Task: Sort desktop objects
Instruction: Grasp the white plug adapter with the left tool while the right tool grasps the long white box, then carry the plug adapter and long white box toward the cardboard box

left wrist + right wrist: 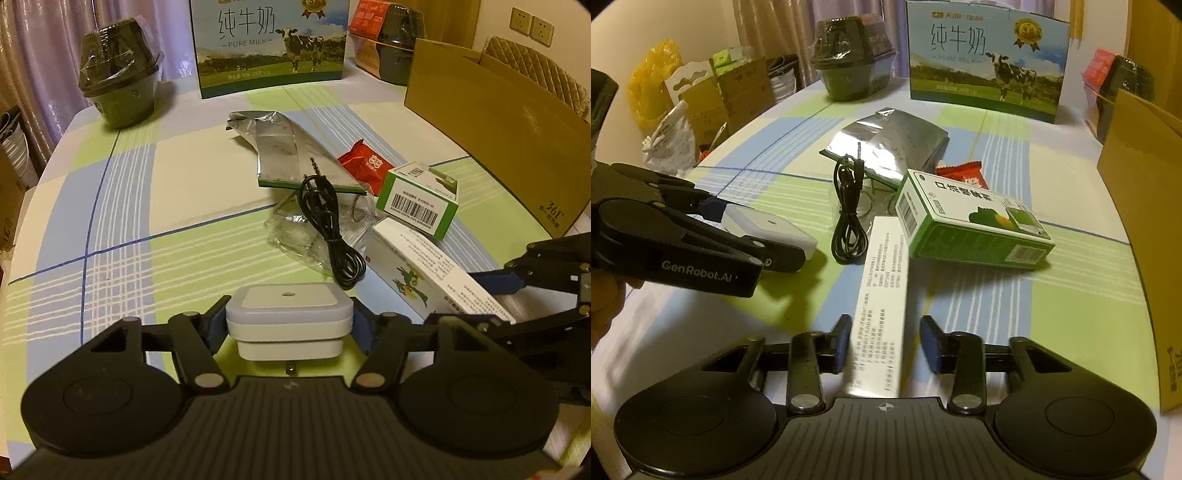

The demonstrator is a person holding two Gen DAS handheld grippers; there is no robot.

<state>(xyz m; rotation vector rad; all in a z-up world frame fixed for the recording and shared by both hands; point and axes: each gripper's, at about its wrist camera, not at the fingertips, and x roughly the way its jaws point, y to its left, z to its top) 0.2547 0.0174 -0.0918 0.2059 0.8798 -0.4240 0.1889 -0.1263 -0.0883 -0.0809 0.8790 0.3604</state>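
Note:
My left gripper (290, 319) is shut on a white square plug adapter (288, 306), held just above the checked tablecloth (122, 221); in the right wrist view it shows as the left gripper (753, 230) with the adapter (775, 229). My right gripper (886, 339) is open and straddles the near end of a long white box (882, 280), with a gap at the right finger. The same white box (436, 273) lies by the right gripper (517, 284). A green box (967, 225), a black audio cable (849, 221), a red candy wrapper (960, 173) and a silver foil bag (890, 140) lie beyond.
An open cardboard box (1145, 206) stands along the right edge. At the back are a milk carton (986, 62) and a wrapped black bowl (849, 62). A crumpled clear plastic bag (295, 229) lies under the cable (328, 229). Boxes and bags stand off the table's left side.

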